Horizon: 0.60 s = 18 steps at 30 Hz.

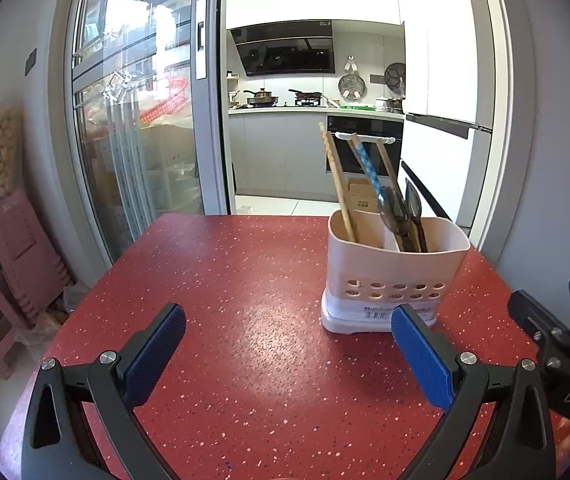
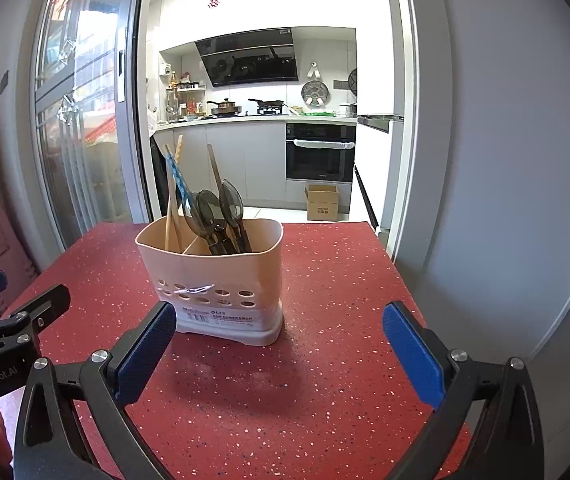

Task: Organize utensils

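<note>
Chopsticks [image 1: 339, 184] and spoons [image 2: 215, 216] upright in holder [image 2: 221, 276], handles leaning; left tongs [image 1: 287, 354], right tongs [image 2: 279, 350] spread, empty.

Pale pink holder [image 2: 221, 272] — red, white-speckled table [image 2: 325, 360] — blue-patterned chopstick [image 2: 179, 180].

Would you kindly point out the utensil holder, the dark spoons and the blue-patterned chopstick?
utensil holder [image 2: 221, 276], right wrist view, front wall.
dark spoons [image 2: 210, 205], right wrist view, middle spoon's bowl.
blue-patterned chopstick [image 1: 369, 168], left wrist view, mid-shaft.
</note>
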### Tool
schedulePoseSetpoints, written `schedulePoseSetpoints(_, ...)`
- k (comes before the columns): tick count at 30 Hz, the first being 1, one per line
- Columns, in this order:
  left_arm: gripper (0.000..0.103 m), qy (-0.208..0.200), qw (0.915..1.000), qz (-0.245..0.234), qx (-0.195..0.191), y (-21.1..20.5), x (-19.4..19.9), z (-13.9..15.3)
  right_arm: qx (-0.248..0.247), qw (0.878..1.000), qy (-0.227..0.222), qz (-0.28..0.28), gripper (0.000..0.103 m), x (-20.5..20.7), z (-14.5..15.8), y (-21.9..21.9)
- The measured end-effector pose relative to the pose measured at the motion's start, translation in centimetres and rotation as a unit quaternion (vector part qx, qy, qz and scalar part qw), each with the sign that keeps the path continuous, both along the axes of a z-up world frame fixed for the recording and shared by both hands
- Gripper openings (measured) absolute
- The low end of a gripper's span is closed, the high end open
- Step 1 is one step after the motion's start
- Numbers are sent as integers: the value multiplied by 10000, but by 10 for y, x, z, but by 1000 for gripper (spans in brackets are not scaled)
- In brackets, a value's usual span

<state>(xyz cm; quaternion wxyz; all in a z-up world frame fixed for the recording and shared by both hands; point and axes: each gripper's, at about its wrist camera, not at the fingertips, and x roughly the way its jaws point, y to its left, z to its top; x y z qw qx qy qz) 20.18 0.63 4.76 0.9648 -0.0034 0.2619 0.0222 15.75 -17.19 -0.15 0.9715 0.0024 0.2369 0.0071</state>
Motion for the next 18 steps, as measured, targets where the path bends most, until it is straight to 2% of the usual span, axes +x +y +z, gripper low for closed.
schedulePoseSetpoints(8, 103, -47, 10000, 13, 21, -1, 5, -3, -33, 9999, -79, -108, 103, 6, -2, 1)
schedulePoseSetpoints(18, 103, 57, 9999, 86, 66, -3, 11, -22, -73, 9993, -201, -308, 103, 5, -10, -2)
